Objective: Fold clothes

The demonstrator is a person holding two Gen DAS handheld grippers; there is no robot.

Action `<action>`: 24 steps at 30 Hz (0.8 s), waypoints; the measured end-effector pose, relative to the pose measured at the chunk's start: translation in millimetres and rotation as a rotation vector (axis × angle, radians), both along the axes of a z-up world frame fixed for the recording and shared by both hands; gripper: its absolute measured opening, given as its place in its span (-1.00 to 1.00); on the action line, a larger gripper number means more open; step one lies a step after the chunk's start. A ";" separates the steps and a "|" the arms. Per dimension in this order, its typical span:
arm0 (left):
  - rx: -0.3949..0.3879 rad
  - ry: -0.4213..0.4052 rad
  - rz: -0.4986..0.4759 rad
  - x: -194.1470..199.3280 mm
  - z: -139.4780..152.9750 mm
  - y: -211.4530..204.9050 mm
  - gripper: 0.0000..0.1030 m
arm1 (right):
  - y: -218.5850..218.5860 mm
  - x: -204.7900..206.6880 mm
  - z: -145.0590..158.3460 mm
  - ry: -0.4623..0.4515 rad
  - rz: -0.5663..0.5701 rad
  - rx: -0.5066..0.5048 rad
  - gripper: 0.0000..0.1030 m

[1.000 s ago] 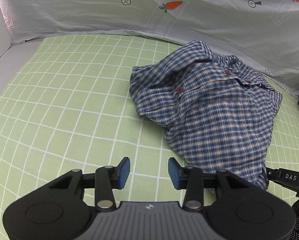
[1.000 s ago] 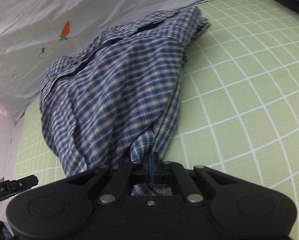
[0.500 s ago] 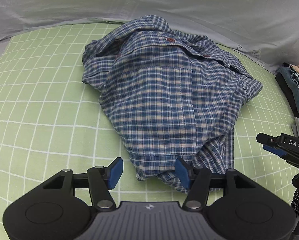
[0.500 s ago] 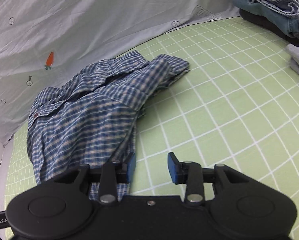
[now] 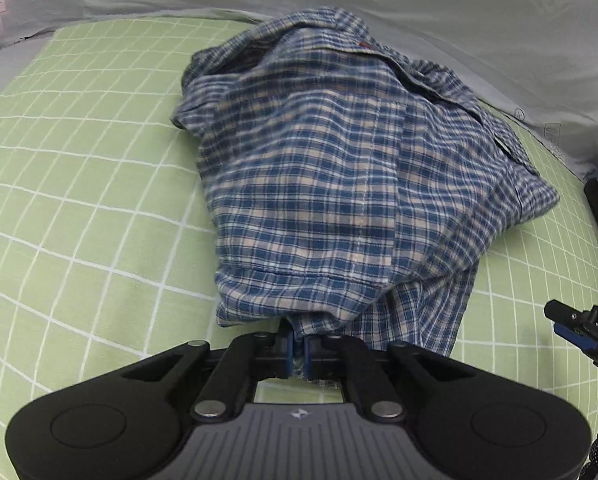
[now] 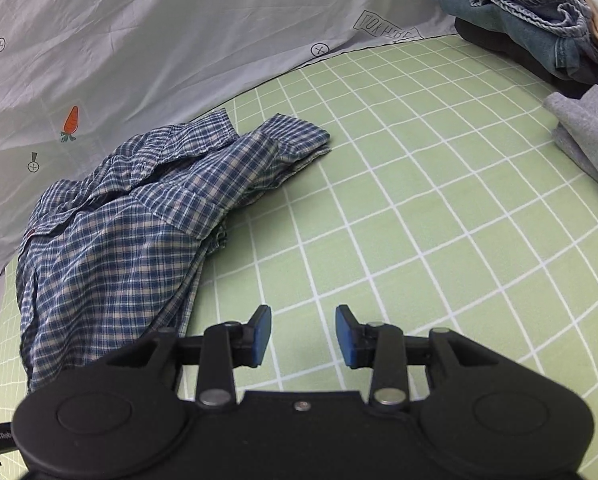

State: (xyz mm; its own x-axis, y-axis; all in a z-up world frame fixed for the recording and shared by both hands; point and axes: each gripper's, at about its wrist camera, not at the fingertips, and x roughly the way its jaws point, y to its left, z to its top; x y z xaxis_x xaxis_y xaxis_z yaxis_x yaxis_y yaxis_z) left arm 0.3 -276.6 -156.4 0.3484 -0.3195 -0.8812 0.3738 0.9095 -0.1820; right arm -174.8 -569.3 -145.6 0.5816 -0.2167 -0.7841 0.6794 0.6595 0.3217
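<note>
**Left jaws pinch the shirt hem; right jaws stand apart**

The left gripper (image 5: 297, 354) has just closed its jaws, now clamped on the near hem of the plaid shirt (image 5: 339, 184). The right gripper (image 6: 303, 336) has jaws apart over bare green checked sheet (image 6: 439, 220), beside the shirt's edge. The shirt lies crumpled against the grey cloth backdrop (image 6: 187, 40). A clothes pile (image 6: 539, 28) sits far right.

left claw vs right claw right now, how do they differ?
The left claw is shut on the near hem of the blue plaid shirt, having just closed; the right claw is open with nothing between its blue pads. The left claw sits at the shirt's edge; the right claw hangs over bare green grid-patterned sheet, with the shirt off to its left. Both are black two-finger claws with blue pads, angled down at the bed.
</note>
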 end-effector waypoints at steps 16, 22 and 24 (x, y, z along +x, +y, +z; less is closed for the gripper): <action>0.121 -0.072 0.315 63.1 13.1 111.5 -0.60 | 25.1 47.2 4.3 -0.097 0.095 0.059 -0.16; 0.103 0.006 0.252 33.0 -7.6 106.1 -0.35 | 34.7 63.0 0.1 -0.165 0.125 0.178 -0.10; 0.124 -0.011 0.230 28.0 -10.2 100.7 -0.35 | 36.2 66.3 -3.6 -0.179 0.123 0.222 -0.10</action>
